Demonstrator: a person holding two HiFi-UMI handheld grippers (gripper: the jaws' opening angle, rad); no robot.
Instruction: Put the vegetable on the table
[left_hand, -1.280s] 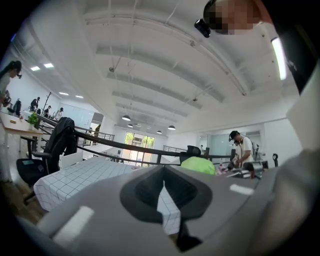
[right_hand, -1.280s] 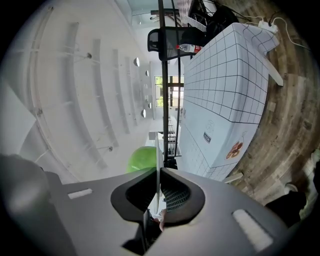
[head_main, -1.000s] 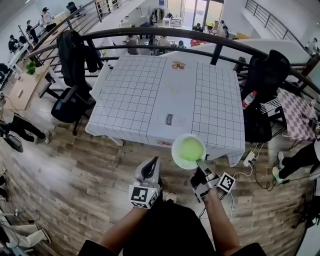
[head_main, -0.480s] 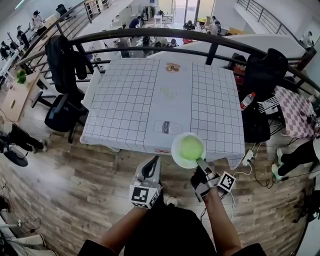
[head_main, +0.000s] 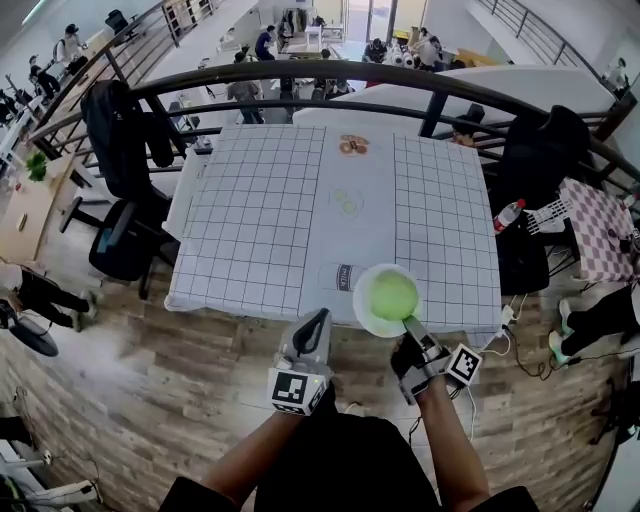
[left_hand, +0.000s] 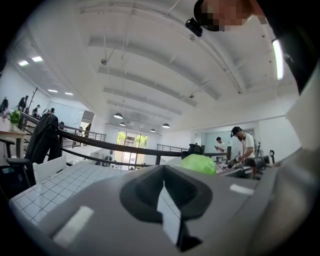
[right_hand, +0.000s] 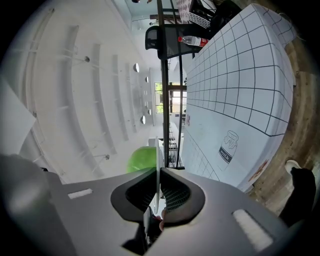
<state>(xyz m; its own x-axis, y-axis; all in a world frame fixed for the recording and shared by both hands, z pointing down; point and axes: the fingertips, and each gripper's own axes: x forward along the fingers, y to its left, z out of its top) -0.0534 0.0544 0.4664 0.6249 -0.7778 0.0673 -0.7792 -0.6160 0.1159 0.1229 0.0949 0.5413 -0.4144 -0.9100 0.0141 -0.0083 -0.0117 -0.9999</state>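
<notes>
A round green vegetable (head_main: 393, 295) lies on a white plate (head_main: 362, 285), which hangs over the near edge of the white gridded table (head_main: 250, 200). My right gripper (head_main: 411, 326) is shut on the plate's near rim. In the right gripper view the plate's rim (right_hand: 158, 165) runs edge-on between the shut jaws, with the vegetable (right_hand: 141, 159) to its left. To the plate's left my left gripper (head_main: 316, 326) points at the table's edge, shut and empty. In the left gripper view the vegetable (left_hand: 198, 163) shows beyond the jaws of the left gripper (left_hand: 165, 200).
The table carries printed pictures, among them a milk bottle (head_main: 341, 275) and a snack (head_main: 353, 145). A black railing (head_main: 300, 72) curves behind it. Black chairs stand at the left (head_main: 120, 235) and right (head_main: 535, 150). A red-capped bottle (head_main: 508, 214) sits at the right. Wooden floor lies below.
The table has come closer. The plate with the vegetable, earlier in front of the table's edge, now overlaps the near edge. Both grippers keep their hold and state.
</notes>
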